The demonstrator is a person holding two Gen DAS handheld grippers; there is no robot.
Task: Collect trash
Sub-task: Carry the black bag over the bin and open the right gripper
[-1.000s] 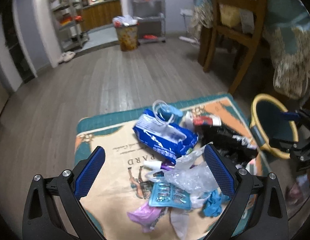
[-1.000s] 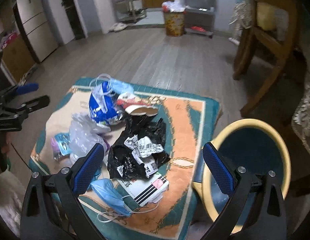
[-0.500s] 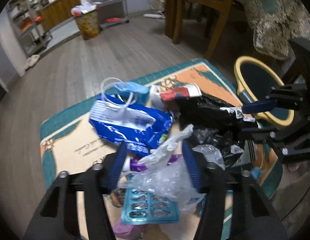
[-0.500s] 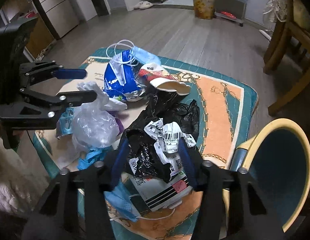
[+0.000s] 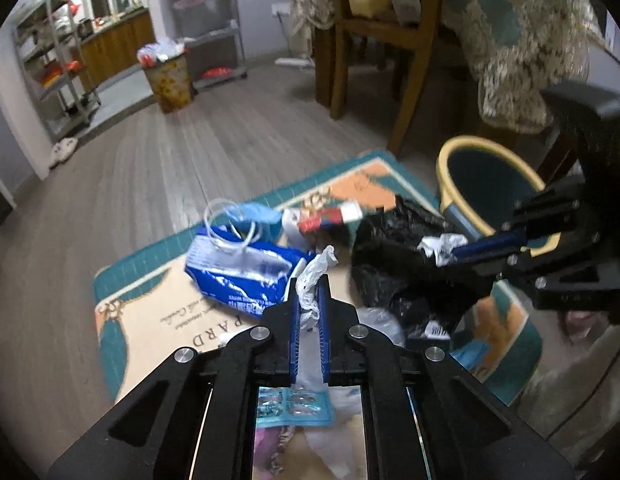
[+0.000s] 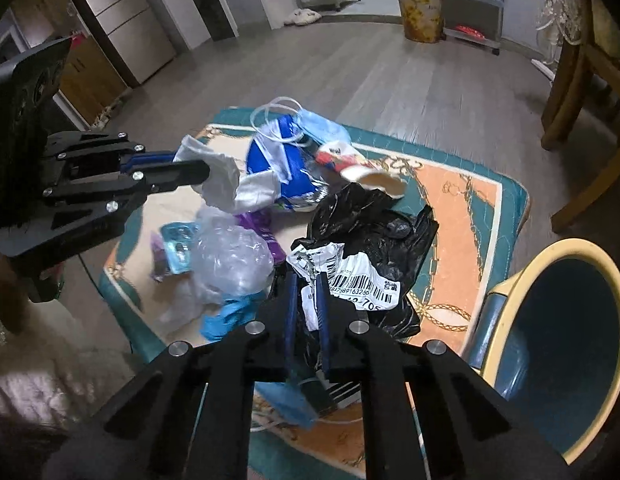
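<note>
Both grippers clamp trash on the mat

The left gripper (image 5: 308,300), jaws just closed, pinches a clear plastic bag (image 5: 316,270); the right gripper (image 6: 307,300), likewise, grips the black bag (image 6: 374,236) by its white label. The yellow-rimmed bin (image 6: 550,264) beside the mat (image 6: 466,200) shows only its dark inside.

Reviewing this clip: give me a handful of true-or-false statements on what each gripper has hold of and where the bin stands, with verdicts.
1. The left gripper is shut on a clear plastic bag. True; its jaws have just been closing on it.
2. The right gripper is open above the mat. False: it has just closed on the black bag, at its white label.
3. The yellow-rimmed bin stands beside the mat, on the right gripper's side. True.
4. The blue wrapper already lies in the bin. False: it lies on the mat.
</note>
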